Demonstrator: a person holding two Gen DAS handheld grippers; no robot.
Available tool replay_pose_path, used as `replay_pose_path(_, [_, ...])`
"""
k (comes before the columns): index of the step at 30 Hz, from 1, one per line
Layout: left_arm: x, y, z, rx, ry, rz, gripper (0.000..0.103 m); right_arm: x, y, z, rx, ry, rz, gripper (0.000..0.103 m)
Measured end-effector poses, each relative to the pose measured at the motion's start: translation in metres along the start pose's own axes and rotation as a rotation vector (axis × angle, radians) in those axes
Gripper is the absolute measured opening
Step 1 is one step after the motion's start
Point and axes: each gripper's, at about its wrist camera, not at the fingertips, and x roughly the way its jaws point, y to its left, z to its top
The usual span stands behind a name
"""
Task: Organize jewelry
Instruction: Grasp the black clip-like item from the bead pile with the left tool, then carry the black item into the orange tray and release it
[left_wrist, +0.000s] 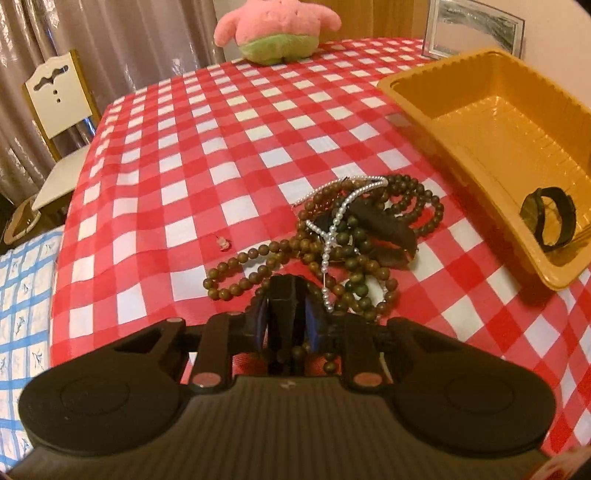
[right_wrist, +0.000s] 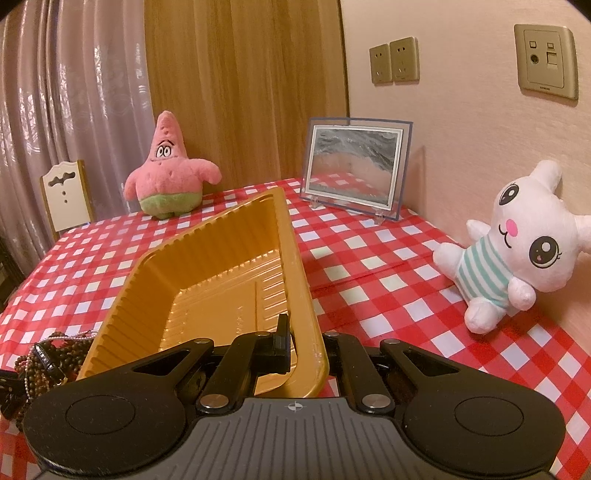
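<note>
Beads are spilling in a tangled heap (left_wrist: 351, 229) on the checked tablecloth (left_wrist: 207, 147), just beside the gold tray (left_wrist: 476, 110), and I am working my left gripper (left_wrist: 286, 295) into the near edge of that heap. My left fingers are standing narrow, with a loop of brown wooden beads (left_wrist: 295, 354) lying between them; whether they are truly pinching it I cannot tell. My right gripper (right_wrist: 295, 332) is clamping the tray's near rim (right_wrist: 306, 302), one finger inside the wall, tipping it slightly. A dark bangle (left_wrist: 550, 218) is already lying in the tray. I am judging the strands limp, light and slippery; the thin pearl string (left_wrist: 343, 210) looks fragile and is crossing the brown loops, so anything lifted will be dragging its neighbours. Taking one outer loop, clear of the pearls, seems wisest.
</note>
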Motion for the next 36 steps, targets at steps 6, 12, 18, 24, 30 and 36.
replay_pose_path(6, [0.003, 0.006, 0.002, -0.036, -0.013, -0.015, 0.02, 0.001, -0.001, 0.0, 0.001, 0.001, 0.0, 0.006])
replay_pose_path(12, [-0.017, 0.018, 0.002, -0.089, -0.078, -0.013, 0.02, 0.002, -0.001, 0.0, 0.002, 0.0, 0.001, 0.006])
replay_pose_path(18, [-0.038, 0.027, 0.008, -0.139, -0.157, 0.008, 0.02, 0.002, -0.001, 0.0, 0.001, 0.0, 0.0, 0.006])
replay_pose_path(24, [-0.044, 0.027, 0.016, -0.151, -0.194, 0.023, 0.02, 0.004, 0.0, 0.001, -0.003, -0.002, 0.002, 0.006])
replay_pose_path(30, [-0.04, 0.021, 0.021, -0.14, -0.205, 0.026, 0.02, 0.005, 0.001, 0.001, -0.004, -0.002, 0.003, 0.006])
replay_pose_path(36, [-0.042, 0.016, 0.022, -0.139, -0.206, 0.01, 0.02, 0.006, 0.002, 0.002, -0.006, -0.002, 0.003, 0.006])
